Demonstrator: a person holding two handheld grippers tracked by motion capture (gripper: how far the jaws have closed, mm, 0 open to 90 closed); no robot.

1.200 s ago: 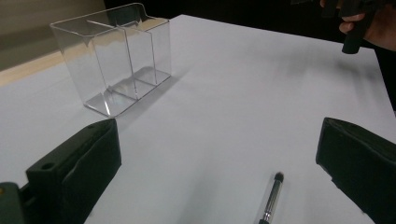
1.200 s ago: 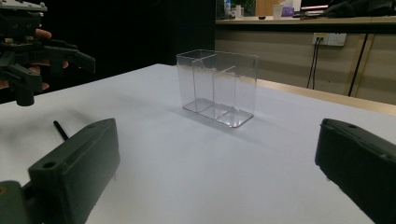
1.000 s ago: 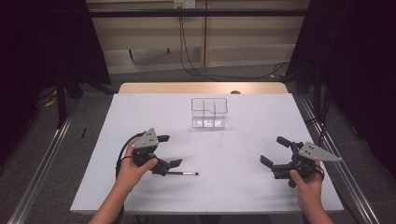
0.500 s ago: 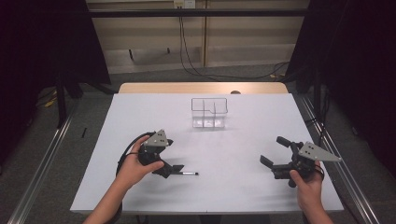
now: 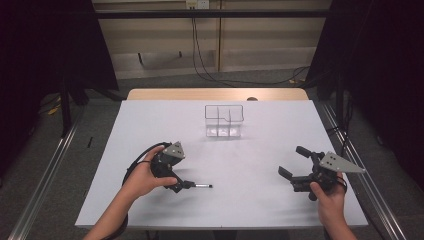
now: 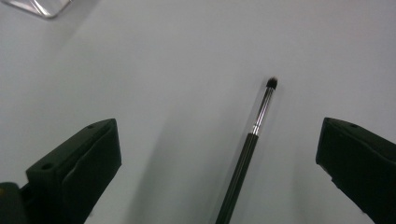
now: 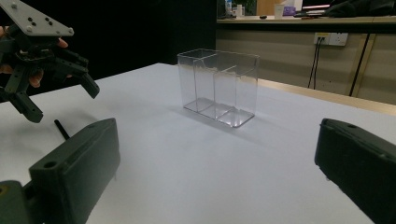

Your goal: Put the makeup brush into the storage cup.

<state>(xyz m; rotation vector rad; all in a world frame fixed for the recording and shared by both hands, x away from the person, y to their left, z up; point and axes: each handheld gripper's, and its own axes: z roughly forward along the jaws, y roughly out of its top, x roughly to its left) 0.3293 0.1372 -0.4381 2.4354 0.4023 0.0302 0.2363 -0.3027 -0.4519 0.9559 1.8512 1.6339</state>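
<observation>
Left hand-held gripper [image 5: 186, 186] has dropped lower and nearer the brush [image 6: 250, 147] since a second ago; jaws spread wide, straddling it without touching. Brush: slim black handle, silver ferrule, small dark tip, lying flat on the matte white tabletop [image 5: 260, 165]. Right hand-held gripper [image 5: 292, 170] spread, empty. Clear, rigid plastic organizer [image 5: 224, 120] stands well apart.

The left claw [image 5: 181, 184] is hovering over the handle end of a slim makeup brush [image 5: 200, 186] lying on the white bench [image 5: 260, 165]. The right claw [image 5: 295, 164] is resting open, well apart, near the bench's right edge.
</observation>
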